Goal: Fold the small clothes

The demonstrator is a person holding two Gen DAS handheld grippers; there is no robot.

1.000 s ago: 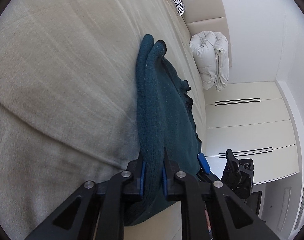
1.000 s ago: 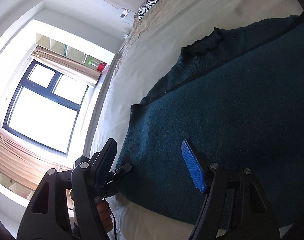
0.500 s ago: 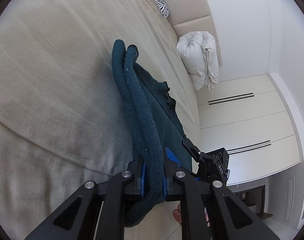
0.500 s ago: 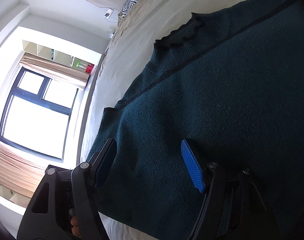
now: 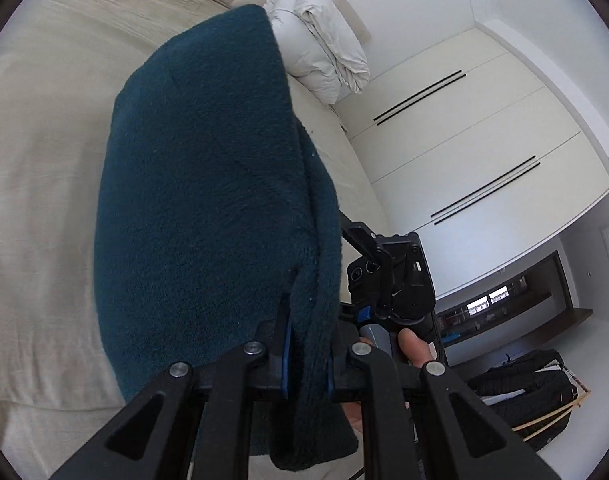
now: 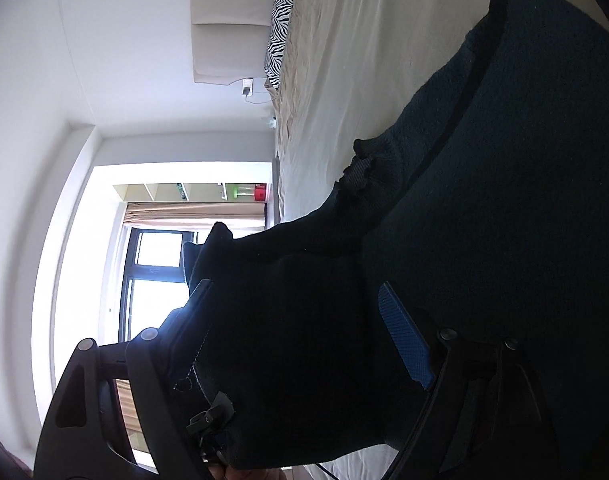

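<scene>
Left wrist view showed the left tongs nearly closed, with the blue pads pressing on a bunched edge of the dark teal knitted sweater. From this grip the sweater rose as a wide flap above the beige bed sheet, so one part of it was off the bed. Beside it, on the right of this view, the right tongs appeared with a fingertip of the person's hand on the handle. Right wrist view showed the right tongs with the jaws opening wide; dark knit filled the space between them, but the blue pad stood free and did not press on the cloth. The rest of the sweater, with its ribbed collar, lay flat on the bed, well apart from the zebra-striped pillow at the far end. I judge the step in hand was to carry one side of the sweater over its body for a fold. The next move probably called for laying the lifted flap flat with edges aligned, and only then letting it go.
</scene>
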